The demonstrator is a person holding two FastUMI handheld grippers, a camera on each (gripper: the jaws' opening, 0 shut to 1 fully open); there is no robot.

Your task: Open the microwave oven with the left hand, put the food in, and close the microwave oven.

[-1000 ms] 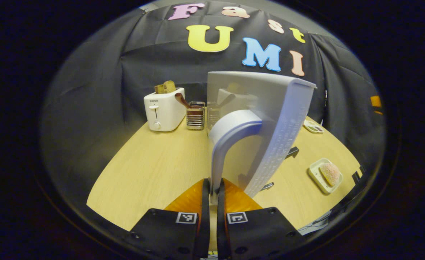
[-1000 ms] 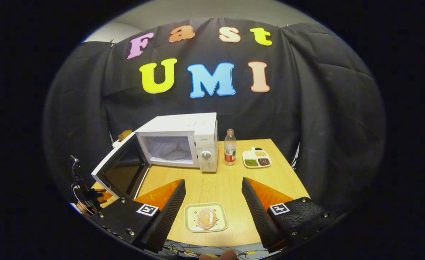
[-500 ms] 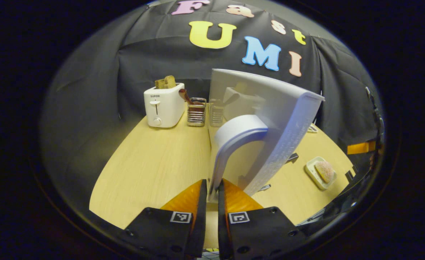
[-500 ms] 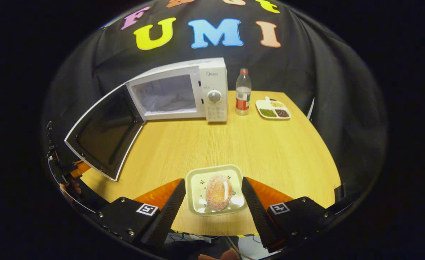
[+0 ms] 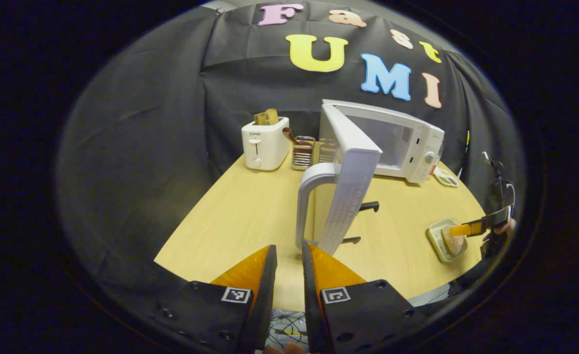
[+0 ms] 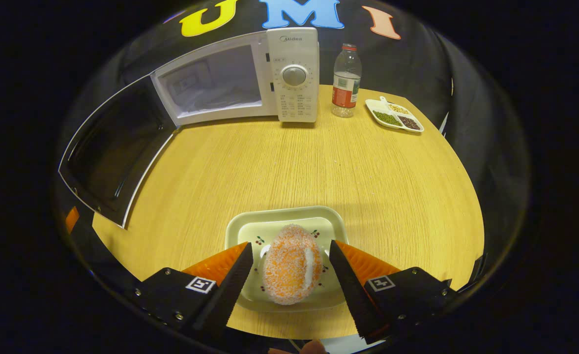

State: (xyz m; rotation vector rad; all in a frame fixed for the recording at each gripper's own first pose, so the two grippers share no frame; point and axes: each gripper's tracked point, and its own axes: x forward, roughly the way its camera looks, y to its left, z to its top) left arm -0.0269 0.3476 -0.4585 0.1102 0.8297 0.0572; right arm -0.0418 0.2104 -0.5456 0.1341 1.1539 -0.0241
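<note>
Left gripper (image 5: 288, 255): bottom centre of the left gripper view, fingers a narrow gap apart with nothing between them, tips just short of the foot of the door handle and not touching it.
Toaster (image 5: 265, 142): upper left of centre in the left gripper view, white, at the table's far edge with slices of bread standing out of its slot.
Metal rack (image 5: 303, 152): just right of the toaster, beside the microwave oven's left wall, with a brown utensil leaning out of it.
Door handle (image 5: 308, 196): centre of the left gripper view, a pale arched bar on the outer face of the door.
Microwave oven (image 5: 402, 145): upper right of centre in the left gripper view, cavity exposed; in the right gripper view it sits at the top centre.
Door (image 6: 112, 152): swung wide open, at the left of the right gripper view, dark inner window facing the table.
Table (image 6: 368, 182): light wood, under everything.
Right gripper (image 6: 289, 253): bottom centre of the right gripper view, fingers wide apart on either side of the food, not pressing on it; in the left gripper view it shows at the far right edge.
Food (image 6: 292, 265): an orange, crumb-coated oval lying on the plate, between the fingers.
Plate (image 6: 282, 221): pale and square, near the table's front edge, well apart from the microwave oven.
Bottle (image 6: 346, 81): top right of centre, upright just right of the control panel.
Divided dish (image 6: 392, 114): upper right, holding green, dark and pale grains.
</note>
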